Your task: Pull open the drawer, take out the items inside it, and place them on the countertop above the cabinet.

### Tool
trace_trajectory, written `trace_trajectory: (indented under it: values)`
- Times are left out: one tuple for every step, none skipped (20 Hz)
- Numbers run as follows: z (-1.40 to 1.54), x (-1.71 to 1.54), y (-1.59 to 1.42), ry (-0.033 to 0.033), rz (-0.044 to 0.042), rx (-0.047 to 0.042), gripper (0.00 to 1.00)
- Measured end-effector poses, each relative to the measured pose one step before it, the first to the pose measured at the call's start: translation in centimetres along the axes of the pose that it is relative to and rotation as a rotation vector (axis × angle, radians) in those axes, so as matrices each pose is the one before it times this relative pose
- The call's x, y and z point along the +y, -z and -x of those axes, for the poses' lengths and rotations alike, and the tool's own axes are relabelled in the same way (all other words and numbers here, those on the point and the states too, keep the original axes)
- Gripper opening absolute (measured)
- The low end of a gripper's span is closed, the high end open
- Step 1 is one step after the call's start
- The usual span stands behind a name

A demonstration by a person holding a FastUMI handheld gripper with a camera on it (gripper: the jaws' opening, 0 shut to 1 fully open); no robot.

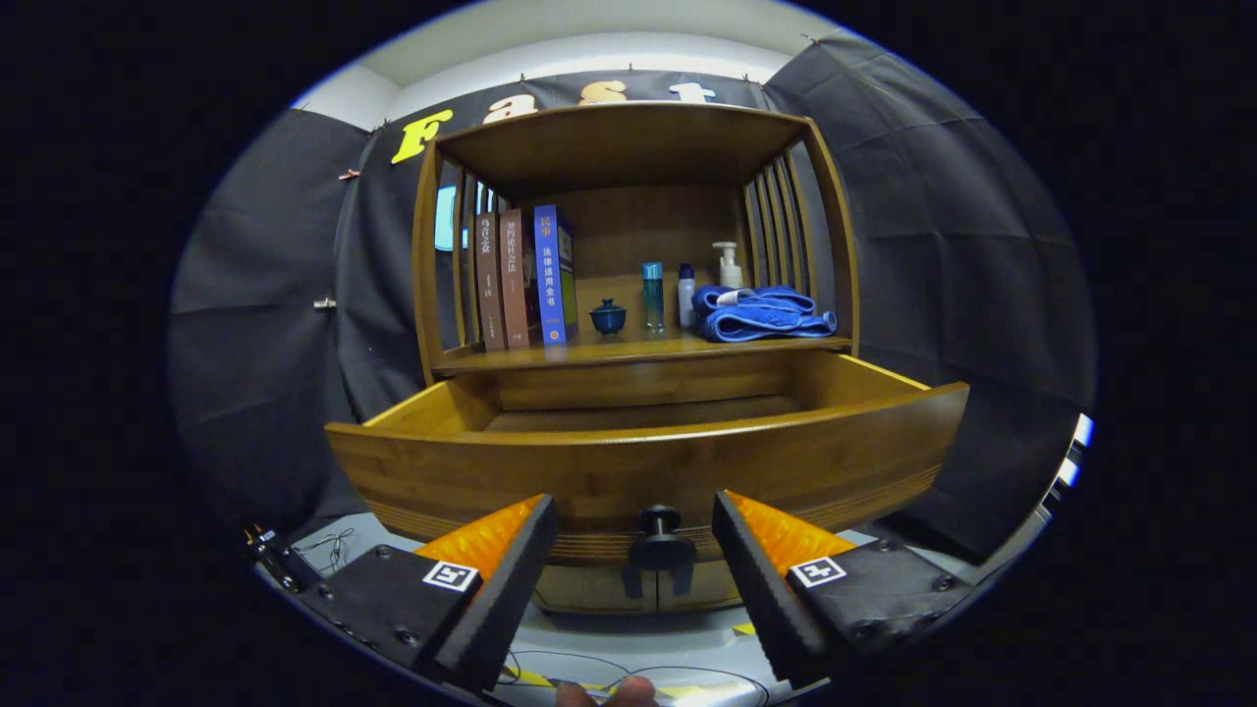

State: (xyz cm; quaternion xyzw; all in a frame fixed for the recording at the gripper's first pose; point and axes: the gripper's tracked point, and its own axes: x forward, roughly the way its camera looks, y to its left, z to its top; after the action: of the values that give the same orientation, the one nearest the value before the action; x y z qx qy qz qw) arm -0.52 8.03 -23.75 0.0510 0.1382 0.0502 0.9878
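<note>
**Gripper view: drawer pulled out, fingers spread at its knob**

Gripper view shows my gripper [635, 530] spread wide, grasping nothing. The small black round knob [660, 538] sits between my ribbed black fingers [511, 579], touching neither. That knob is on the curved wooden drawer [648, 466], which stands open; the visible part of its floor looks bare. Above the drawer, on the countertop [628, 352], stand three books [520, 275], a small blue lidded cup [608, 316], bottles [687, 290] and a folded blue cloth [761, 314].

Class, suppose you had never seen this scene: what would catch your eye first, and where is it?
First, the wooden drawer, pulled wide open just ahead of the tool, whose orange-backed fingers stand open either side of the black knob. Next, on the countertop above, the blue towel and upright books.
</note>
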Motion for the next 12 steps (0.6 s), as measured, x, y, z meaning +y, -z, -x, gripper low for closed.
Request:
trace_trajectory:
  values:
    - [0.449,-0.412,-0.539,0.02771,0.01594,0.01117,0.99]
    - [0.504,-0.38,-0.523,0.02369,0.01544,0.02708,0.99]
    - [0.346,-0.117,-0.418,0.0218,0.01456,0.0333,0.99]
    - [0.221,-0.463,-0.352,0.02755,0.01857,0.04217,0.99]
    - [0.181,-0.683,-0.404,0.03091,0.02022,0.04514,0.99]
    - [0.046,-0.602,-0.648,0.03288,0.02363,0.04502,1.0]
    - [-0.114,-0.247,-0.721,0.01639,0.00408,0.03303,0.99]
    - [-0.114,-0.174,-1.196,0.01305,-0.01223,0.01853,0.99]
    - [-0.002,0.08,-1.584,0.00812,-0.01941,-0.00681,0.98]
    - [-0.228,-0.088,-1.331,0.01564,-0.01451,0.00379,0.98]
    - [-0.311,-0.365,-1.198,0.02151,-0.00469,0.00918,0.98]
    - [-0.432,-0.172,-1.016,0.0214,0.00363,0.01783,0.98]
